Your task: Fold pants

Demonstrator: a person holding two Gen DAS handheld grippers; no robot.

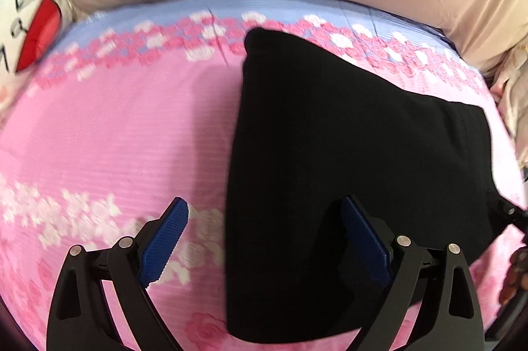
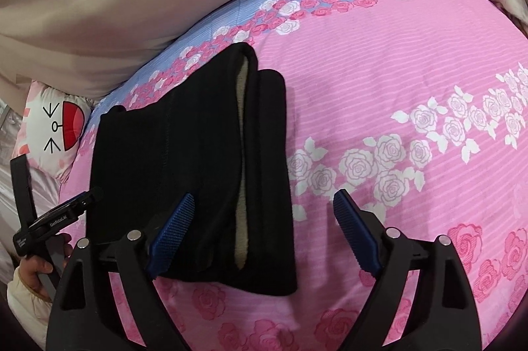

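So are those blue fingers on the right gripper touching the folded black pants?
Cannot tell. In the right wrist view the right gripper is open; its left finger overlaps the pants, with no contact or gap visible.

Both tools pointed steeply downward with their jaws spread wide and nothing pressed between the blue pads. The left tool [image 1: 264, 238] stood open, and so did the right tool [image 2: 264, 232]. Off to the right tool's left, the person's left hand [image 2: 36, 271] gripped the other tool's handle, a pale sleeve at its wrist.
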